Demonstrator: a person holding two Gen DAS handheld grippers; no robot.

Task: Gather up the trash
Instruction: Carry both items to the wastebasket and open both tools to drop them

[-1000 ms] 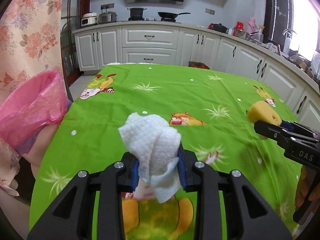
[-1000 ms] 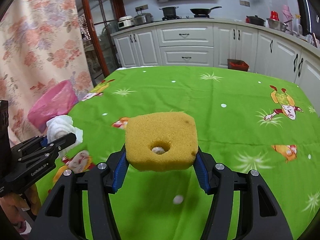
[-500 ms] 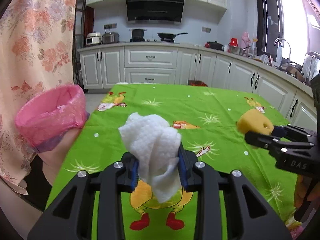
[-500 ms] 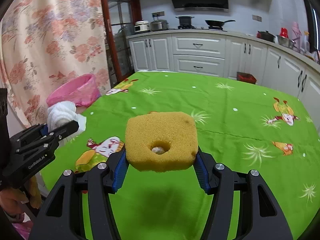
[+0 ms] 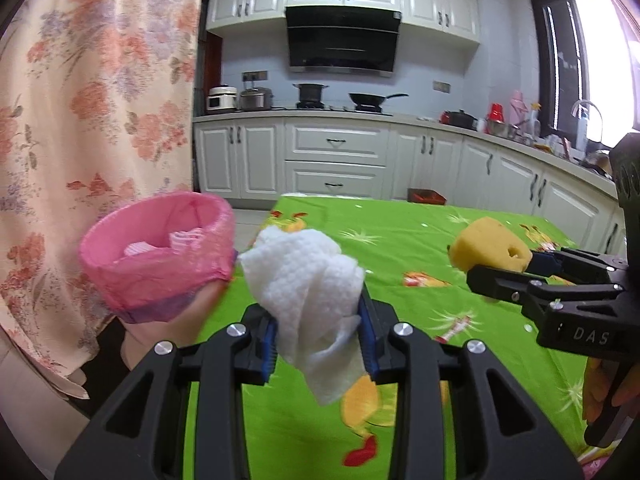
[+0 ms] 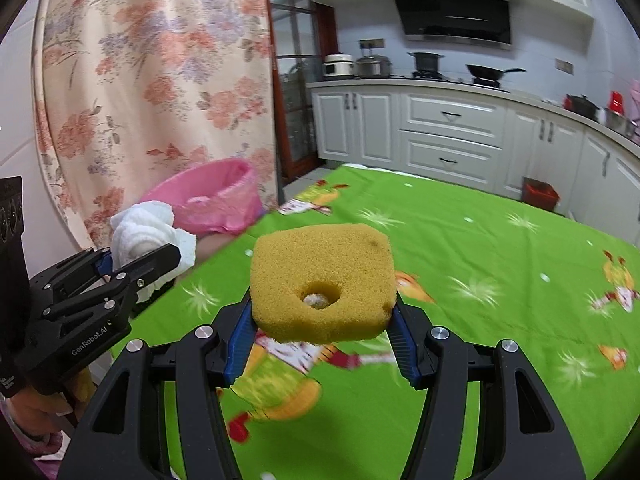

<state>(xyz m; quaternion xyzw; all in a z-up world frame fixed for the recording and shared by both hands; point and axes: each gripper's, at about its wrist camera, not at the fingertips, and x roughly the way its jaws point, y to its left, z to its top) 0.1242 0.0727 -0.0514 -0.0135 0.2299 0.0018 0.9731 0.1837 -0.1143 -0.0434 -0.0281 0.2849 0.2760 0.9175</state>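
Now both my claws have swung toward the pink bin (image 5: 160, 256) — left claw (image 5: 318, 334) pinching the paper towel (image 5: 304, 280), right claw (image 6: 320, 340) clamping the sponge (image 6: 322, 280) — ready to drop.

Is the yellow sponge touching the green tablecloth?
Apart. The right wrist view shows the yellow sponge lifted clear above the green tablecloth.

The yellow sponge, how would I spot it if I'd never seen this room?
Find the green table. Above it, two black grippers are held up; the right gripper clamps the sponge in its jaws. It's yellow and blocky with a round hole, unlike the crumpled white tissue beside it.
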